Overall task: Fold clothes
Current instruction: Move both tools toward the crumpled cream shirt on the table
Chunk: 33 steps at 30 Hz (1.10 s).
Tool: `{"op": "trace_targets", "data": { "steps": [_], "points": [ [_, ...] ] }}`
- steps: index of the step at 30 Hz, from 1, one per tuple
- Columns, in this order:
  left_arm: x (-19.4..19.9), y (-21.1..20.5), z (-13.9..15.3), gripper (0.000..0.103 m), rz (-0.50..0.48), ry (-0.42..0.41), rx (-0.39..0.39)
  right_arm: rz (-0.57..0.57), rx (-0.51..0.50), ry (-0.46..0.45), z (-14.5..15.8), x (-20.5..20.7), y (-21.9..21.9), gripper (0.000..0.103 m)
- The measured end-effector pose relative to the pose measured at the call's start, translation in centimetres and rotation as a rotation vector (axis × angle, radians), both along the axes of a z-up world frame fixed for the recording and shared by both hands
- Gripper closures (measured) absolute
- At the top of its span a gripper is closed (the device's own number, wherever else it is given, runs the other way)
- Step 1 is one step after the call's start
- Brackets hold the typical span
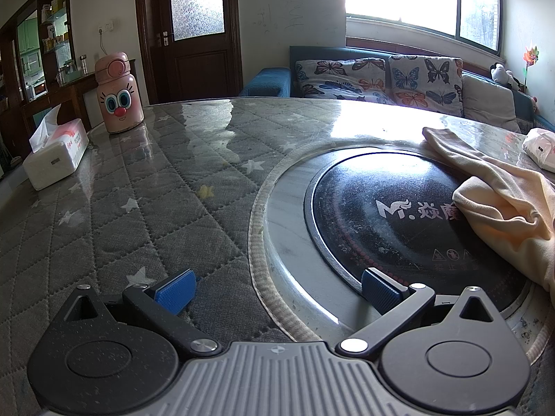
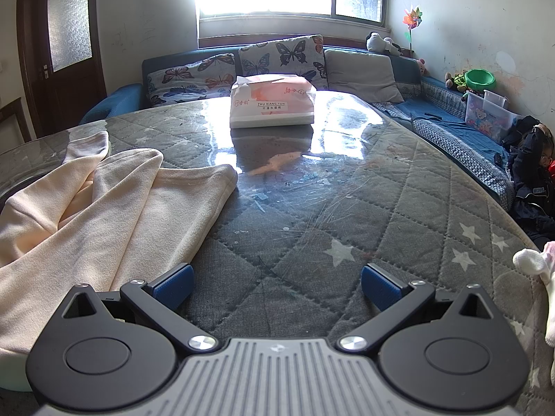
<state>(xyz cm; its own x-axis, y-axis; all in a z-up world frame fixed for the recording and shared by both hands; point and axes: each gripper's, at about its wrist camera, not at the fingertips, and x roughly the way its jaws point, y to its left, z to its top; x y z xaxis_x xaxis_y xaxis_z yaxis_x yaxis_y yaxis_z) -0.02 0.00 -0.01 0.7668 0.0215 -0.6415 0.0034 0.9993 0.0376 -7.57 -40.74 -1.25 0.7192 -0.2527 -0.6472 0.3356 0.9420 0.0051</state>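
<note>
A round bench [image 2: 399, 187] under grey star-quilted cloth and scratched clear plastic fills the room before a butterfly-cushioned sofa [image 2: 194, 72]. The cream garment [image 2: 114, 204] lies crumpled over the black hob [image 1: 378, 215] marked "M.", just beside the right gripper [image 2: 276, 282]. The tissue pack [image 2: 272, 104] reads "ZHU XIANG YUN". Both grippers, the left gripper [image 1: 277, 286] too, have fingers spread wide, holding nothing.

My left gripper [image 1: 277, 293] and right gripper [image 2: 277, 287] look identical from here. Each has two matte black teardrop housings with a round disc set into the face and a triangular cutout near the tip. Black link arms carry silver pivot screws. The finger pads [image 1: 177, 291] are ribbed blue rubber. Between the housings sits a grey ridged plate with a small crosshair mark.
</note>
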Motion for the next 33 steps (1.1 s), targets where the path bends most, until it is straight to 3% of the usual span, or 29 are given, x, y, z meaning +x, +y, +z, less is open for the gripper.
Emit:
{"op": "trace_targets", "data": {
  "steps": [14, 33],
  "points": [
    [-1.5, -1.2, 0.0, 0.000, -0.004, 0.008, 0.010, 0.025, -0.020, -0.001, 0.4, -1.2, 0.4, 0.000],
    [-7.0, -6.6, 2.5, 0.000, -0.118, 0.027, -0.035, 0.143, -0.025, -0.074, 3.5, -8.7, 4.1, 0.000]
  ]
}}
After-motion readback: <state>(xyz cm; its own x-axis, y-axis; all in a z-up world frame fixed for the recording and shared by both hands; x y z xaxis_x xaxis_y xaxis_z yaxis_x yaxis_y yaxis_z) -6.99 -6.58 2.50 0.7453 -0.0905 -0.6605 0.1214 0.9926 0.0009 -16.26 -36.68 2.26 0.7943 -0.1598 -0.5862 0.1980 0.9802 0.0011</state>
